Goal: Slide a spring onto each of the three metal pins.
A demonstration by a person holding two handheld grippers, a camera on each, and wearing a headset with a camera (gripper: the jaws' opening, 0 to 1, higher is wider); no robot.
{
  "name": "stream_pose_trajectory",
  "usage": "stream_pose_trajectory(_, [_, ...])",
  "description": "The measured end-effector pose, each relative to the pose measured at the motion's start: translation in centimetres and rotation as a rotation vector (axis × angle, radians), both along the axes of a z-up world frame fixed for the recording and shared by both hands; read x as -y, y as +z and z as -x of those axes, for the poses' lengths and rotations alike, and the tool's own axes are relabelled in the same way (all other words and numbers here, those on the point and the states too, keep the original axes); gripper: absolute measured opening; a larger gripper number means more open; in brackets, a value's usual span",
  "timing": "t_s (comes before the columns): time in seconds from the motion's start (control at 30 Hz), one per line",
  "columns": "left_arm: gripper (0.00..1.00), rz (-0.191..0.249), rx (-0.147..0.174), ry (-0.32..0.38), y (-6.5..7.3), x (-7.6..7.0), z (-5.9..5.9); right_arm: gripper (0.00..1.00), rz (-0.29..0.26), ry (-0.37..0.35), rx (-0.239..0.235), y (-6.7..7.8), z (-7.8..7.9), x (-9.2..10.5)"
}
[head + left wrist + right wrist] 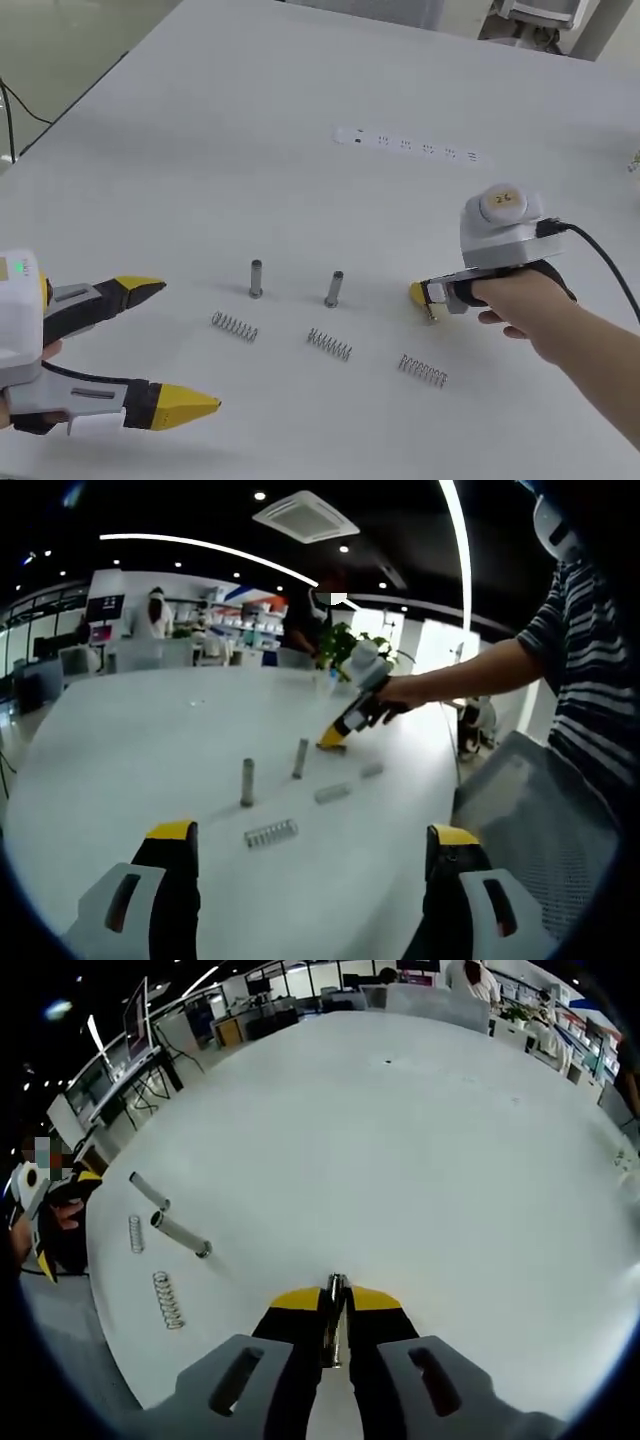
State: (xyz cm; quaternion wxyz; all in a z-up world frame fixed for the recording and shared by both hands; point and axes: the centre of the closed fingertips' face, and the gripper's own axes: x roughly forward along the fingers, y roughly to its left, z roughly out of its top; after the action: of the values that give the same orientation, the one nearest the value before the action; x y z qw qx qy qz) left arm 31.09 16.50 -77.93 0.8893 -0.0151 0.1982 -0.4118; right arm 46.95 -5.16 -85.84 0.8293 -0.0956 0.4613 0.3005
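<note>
Springs (329,344): three of 'em, all lying loose on the white table (250,120), none on a pin yet. Big to small now.

Table's wide and pale, w/ a white power strip (405,144) on the far side, well apart from the work.

Left gripper (188,345) sits at the near-left corner in head view. Jaws spread wide, yellow tips far apart, nothing btwn them. Its own view says the same, bare table in the gap.

Right gripper (425,296) is over on the right, a hand (520,305) wrapped round it and a black cable trailing off. Yellow tips point in toward the pin row, low by the table. Touching or not, can't tell. In the right gripper view the jaws are pinched together on the held pin (336,1310), a small metal pin clamped btwn the yellow tips w/ its end poking out past them.

Two more pins stand upright on the table, left pin (256,278) and mid pin (334,288), side by side and near each other.

Nearer the person runs the spring row. Left spring (234,326) lies just before the left pin, mid spring (329,344) just before the mid pin, right spring (422,371) near the right gripper's tips. All three on their sides, each apart from the pins and from each other.
</note>
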Motion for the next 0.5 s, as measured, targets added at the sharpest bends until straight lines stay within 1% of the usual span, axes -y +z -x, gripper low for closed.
stream_pose_trajectory(0.17, [0.91, 0.0, 0.0, 0.004, 0.0, -0.1, 0.0, 0.05, 0.003, 0.0, -0.007, 0.0, -0.3, 0.1])
stream_pose_trajectory(0.27, [0.91, 0.0, 0.001, 0.004, 0.0, -0.1, 0.0, 0.05, -0.002, 0.001, -0.005, 0.0, -0.1, 0.1])
stream_pose_trajectory(0.37, [0.91, -0.002, 0.0, 0.005, -0.1, -0.1, 0.0, 0.05, -0.01, 0.003, 0.007, 0.3, 0.0, 0.1])
stream_pose_trajectory(0.5, [0.91, -0.002, 0.0, 0.009, -0.1, -0.2, -0.1, 0.05, -0.041, 0.0, 0.026, 1.1, 0.2, -0.1])
